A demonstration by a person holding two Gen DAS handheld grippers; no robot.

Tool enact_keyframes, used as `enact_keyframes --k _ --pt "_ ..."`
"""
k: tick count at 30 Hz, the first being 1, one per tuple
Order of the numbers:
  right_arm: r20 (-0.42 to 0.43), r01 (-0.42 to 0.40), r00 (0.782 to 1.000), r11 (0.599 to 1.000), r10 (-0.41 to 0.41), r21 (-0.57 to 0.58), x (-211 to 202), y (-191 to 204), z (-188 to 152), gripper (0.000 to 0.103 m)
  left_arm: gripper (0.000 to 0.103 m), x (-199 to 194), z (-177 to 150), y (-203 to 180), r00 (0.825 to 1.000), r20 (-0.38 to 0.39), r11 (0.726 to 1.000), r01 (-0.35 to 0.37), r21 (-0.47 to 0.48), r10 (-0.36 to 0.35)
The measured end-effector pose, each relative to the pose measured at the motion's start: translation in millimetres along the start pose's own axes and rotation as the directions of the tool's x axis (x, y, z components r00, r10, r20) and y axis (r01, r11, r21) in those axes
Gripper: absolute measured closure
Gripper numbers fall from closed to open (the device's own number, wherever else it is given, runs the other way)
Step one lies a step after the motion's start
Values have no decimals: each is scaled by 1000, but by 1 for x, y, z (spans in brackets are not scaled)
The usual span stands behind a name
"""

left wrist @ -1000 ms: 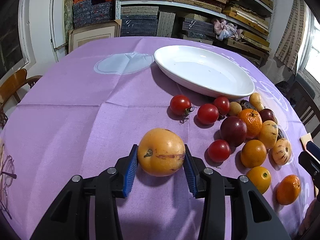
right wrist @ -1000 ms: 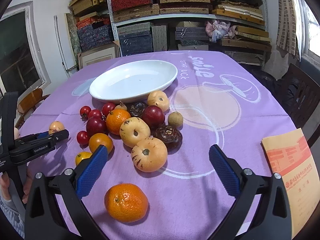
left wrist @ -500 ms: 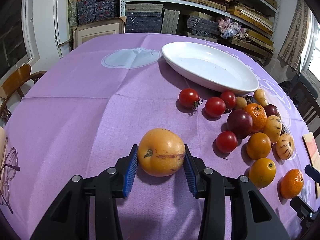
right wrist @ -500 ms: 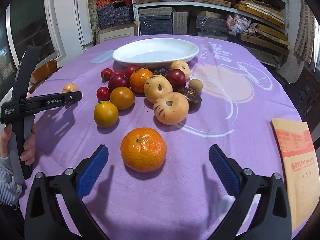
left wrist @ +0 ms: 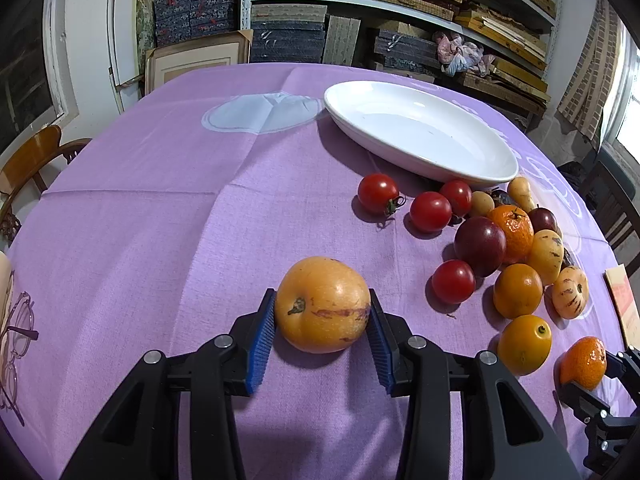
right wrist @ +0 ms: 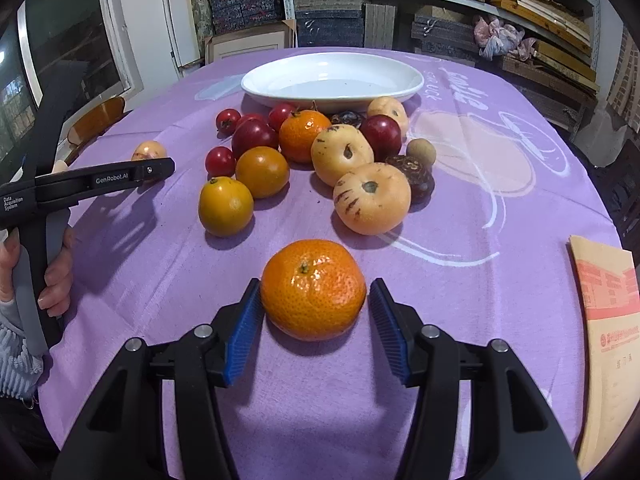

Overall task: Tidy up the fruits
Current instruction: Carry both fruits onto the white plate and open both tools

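In the left wrist view my left gripper [left wrist: 322, 322] is shut on a yellow-orange fruit [left wrist: 322, 304] with a purple streak, both blue pads pressing its sides just above the purple cloth. My right gripper [right wrist: 314, 314] straddles a mandarin [right wrist: 313, 290] lying on the cloth. Its jaws are closing; the left pad is at the peel and a thin gap shows at the right pad. A white oval plate [right wrist: 332, 76] stands empty at the back. Tomatoes, plums, oranges and pale striped fruits [right wrist: 372, 198] are heaped in front of it.
A tan printed envelope [right wrist: 608, 320] lies at the table's right edge. Glasses [left wrist: 16, 344] rest at the left edge. A wooden chair [left wrist: 32, 156] stands to the left, another to the right, with stacked shelves behind. A person's hand [right wrist: 52, 276] grips the left tool.
My right gripper has come forward and down over the mandarin and its jaws have narrowed from wide to nearly touching it. The left gripper still holds its fruit in about the same place.
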State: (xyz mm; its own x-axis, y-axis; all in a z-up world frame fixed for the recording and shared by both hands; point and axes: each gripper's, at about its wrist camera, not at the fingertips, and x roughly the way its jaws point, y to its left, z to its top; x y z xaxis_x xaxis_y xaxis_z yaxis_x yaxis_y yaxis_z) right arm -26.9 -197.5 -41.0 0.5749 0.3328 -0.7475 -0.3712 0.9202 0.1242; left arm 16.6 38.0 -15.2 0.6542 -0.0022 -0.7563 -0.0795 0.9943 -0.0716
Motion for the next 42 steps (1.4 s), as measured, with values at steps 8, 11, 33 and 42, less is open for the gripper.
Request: enact_keyframes --k 8,11,33,42 --pt "68 2 998 1000 -2 3 -13 -1 4 56 59 -4 -3 -4 999 23 999 28 25 -29" --pt "84 10 996 1000 -8 -22 -23 -2 17 56 59 -10 1 -7 997 32 997 70 17 -71" --pt "-7 93 996 995 -93 27 129 -64 222 55 59 105 150 -69 997 -68 994 46 95 -39" --pt "-78 84 993 996 -83 9 162 -73 220 55 58 123 152 -76 997 -79 991 30 128 -20"
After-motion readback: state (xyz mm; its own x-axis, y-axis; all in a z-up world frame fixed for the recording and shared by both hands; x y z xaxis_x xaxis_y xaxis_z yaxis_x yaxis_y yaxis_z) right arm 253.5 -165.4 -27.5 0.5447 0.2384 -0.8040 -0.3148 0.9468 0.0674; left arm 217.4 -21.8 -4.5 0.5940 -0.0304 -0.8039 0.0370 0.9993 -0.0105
